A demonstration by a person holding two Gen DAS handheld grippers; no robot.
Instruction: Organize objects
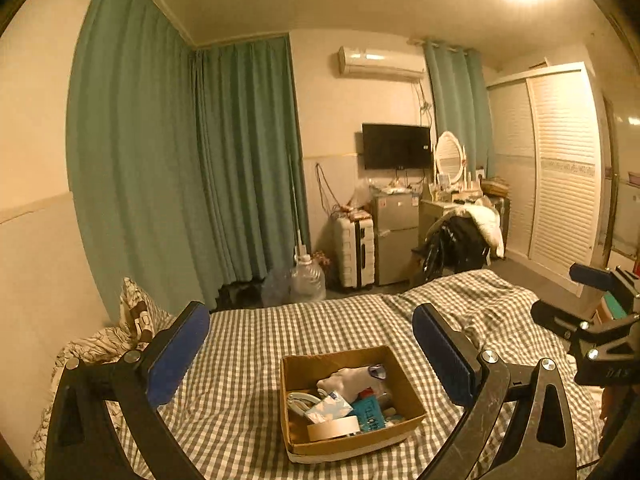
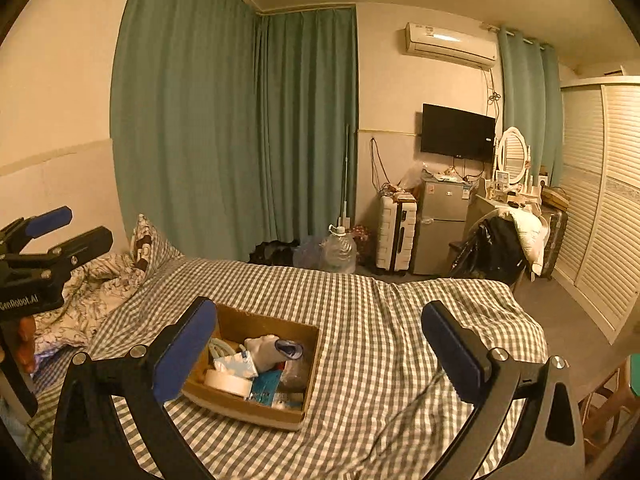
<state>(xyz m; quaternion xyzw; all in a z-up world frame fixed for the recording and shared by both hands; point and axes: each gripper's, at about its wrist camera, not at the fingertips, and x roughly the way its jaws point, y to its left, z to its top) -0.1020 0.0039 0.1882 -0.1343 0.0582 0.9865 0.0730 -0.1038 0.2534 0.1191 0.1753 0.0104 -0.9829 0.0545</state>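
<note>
A cardboard box (image 1: 294,364) sits on the checked bed cover (image 1: 248,344); it also shows in the right wrist view (image 2: 264,324). Inside lie a roll of tape (image 1: 334,428), a tissue pack (image 1: 326,406), a white glove or sock (image 1: 348,378) and a teal packet (image 1: 370,412). My left gripper (image 1: 312,354) is open and empty, held above the near side of the box. My right gripper (image 2: 320,354) is open and empty, above the bed just right of the box. Each gripper shows at the edge of the other's view (image 1: 568,300) (image 2: 60,228).
A patterned pillow (image 2: 150,240) and crumpled sheet (image 2: 92,292) lie at the bed's left end. Beyond the bed stand a water jug (image 2: 340,250), a suitcase (image 2: 396,232), a small fridge (image 2: 440,228), a chair with clothes (image 2: 504,248) and a wardrobe (image 2: 600,200).
</note>
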